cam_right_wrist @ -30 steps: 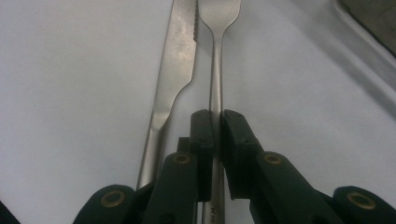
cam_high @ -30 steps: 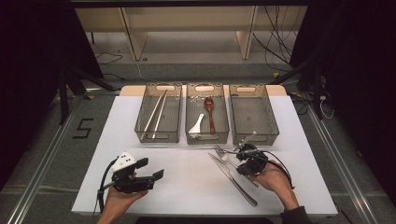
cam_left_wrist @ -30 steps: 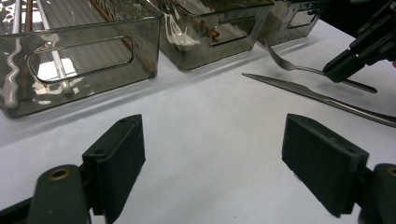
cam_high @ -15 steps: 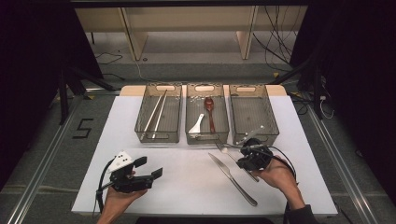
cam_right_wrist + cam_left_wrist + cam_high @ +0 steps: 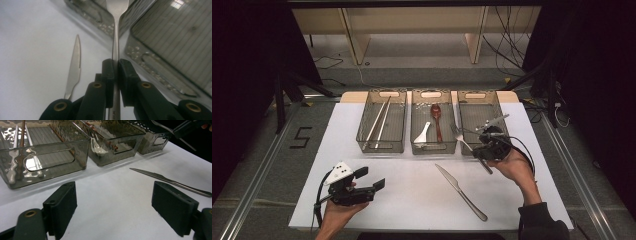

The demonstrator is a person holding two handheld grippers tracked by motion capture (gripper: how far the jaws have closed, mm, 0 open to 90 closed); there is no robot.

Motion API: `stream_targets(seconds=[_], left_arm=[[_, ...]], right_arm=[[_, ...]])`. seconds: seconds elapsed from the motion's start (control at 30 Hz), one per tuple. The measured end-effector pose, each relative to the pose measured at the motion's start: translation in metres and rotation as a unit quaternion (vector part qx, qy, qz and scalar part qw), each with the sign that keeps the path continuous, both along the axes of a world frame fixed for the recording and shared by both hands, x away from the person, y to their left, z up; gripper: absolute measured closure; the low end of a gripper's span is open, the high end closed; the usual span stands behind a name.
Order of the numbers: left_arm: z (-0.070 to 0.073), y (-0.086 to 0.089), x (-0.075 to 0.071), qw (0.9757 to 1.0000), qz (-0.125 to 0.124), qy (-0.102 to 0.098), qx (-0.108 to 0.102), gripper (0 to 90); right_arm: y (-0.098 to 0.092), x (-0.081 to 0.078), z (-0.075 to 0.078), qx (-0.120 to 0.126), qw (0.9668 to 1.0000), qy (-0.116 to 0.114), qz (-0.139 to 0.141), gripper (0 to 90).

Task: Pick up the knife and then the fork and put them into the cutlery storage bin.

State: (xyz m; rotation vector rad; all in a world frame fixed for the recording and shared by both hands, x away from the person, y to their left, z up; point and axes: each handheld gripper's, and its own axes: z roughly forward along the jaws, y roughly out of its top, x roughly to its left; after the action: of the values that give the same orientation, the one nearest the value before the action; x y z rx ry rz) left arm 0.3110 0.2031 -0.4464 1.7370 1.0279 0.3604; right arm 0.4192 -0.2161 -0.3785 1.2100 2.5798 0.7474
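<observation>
Silver fork [image 5: 115,30], slim handle pinched between the pads of the right claw [image 5: 115,67], lifted clear of the bench, tines pointing toward the clear bins.

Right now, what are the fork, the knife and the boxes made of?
The fork and knife look like polished metal, probably steel: silvery and shiny. The boxes seem to be smoky clear plastic, since you can see the chopsticks through the walls.

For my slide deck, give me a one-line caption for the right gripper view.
Right gripper shut on a fork, knife lying on the white table beside it.
</observation>
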Motion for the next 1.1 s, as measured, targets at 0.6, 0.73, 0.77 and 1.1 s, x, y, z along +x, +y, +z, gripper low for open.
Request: stream_targets(seconds=[0.6, 0.73, 0.77, 1.1], left_arm=[[0.001, 0.002, 0.000, 0.9999, 0.005, -0.008, -0.003, 19.6], [0.001, 0.002, 0.000, 0.9999, 0.007, -0.009, -0.005, 19.7], [0.001, 0.002, 0.000, 0.9999, 0.007, -0.010, -0.006, 19.7], [0.001, 0.003, 0.000, 0.9998, 0.009, -0.013, -0.011, 19.2]], right_arm=[[-0.019, 0.044, 0.021, 0.008, 0.9987, -0.017, -0.048, 83.6], [-0.021, 0.054, 0.022, 0.004, 0.9983, -0.014, -0.057, 83.7], [-0.022, 0.056, 0.023, 0.005, 0.9981, -0.014, -0.060, 83.6], [-0.021, 0.079, 0.024, 0.003, 0.9966, -0.013, -0.082, 83.6]])
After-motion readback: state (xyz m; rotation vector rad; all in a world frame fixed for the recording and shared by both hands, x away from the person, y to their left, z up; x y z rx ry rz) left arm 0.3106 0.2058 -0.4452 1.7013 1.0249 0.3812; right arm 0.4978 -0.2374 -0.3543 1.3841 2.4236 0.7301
